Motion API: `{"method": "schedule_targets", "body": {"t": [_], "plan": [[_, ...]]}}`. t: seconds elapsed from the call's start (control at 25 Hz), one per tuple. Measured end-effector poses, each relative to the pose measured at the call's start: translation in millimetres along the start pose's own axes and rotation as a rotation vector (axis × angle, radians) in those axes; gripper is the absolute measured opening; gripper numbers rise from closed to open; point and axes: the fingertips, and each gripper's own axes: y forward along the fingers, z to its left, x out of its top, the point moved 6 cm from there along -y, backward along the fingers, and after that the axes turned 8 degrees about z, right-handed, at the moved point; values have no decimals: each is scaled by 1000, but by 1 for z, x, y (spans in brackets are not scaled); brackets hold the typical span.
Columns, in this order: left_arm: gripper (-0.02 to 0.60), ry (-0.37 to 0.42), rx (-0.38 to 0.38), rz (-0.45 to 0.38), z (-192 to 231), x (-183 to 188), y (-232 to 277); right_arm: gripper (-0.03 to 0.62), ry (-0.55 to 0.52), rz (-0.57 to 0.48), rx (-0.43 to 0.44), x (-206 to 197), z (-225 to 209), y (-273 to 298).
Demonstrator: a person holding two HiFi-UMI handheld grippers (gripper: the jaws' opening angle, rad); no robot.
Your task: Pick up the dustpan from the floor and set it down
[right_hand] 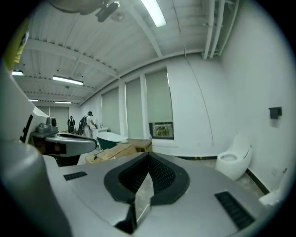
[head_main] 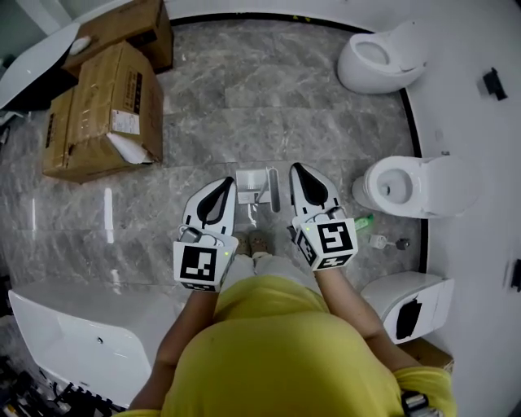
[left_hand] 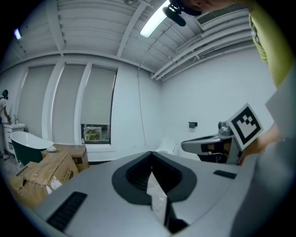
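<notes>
Above the grey marble floor [head_main: 244, 106], only our head view shows the dustpan [head_main: 254, 186] between the left gripper [head_main: 226, 184] and right gripper [head_main: 296, 169], whose fingers [right_hand: 138, 178] we hold closed together, empty.

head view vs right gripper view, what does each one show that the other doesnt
Only the head view: the dustpan on the floor between the left tool and right tool, and the person's yellow shirt. Only the right gripper view: ceiling lights, a window, distant people. Both: cardboard boxes, the far toilet, both tools, shut.
</notes>
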Motion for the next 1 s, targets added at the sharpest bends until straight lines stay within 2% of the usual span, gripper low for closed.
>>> {"method": "schedule_targets", "body": {"t": [0.16,0.32,0.44,1.0], "plan": [[3,12,42,-95,-3,41,-14,11,-36,-143,-43,41,0,-30],[3,30,94,-141,-4,63,-27,11,-91,-248,-103,75,2,-53],[3,37,116,-148,-5,69,-33,9,-142,-256,-100,83,7,-59],[3,36,115,-148,-4,66,-35,9,-109,-240,-78,76,6,-55]]}}
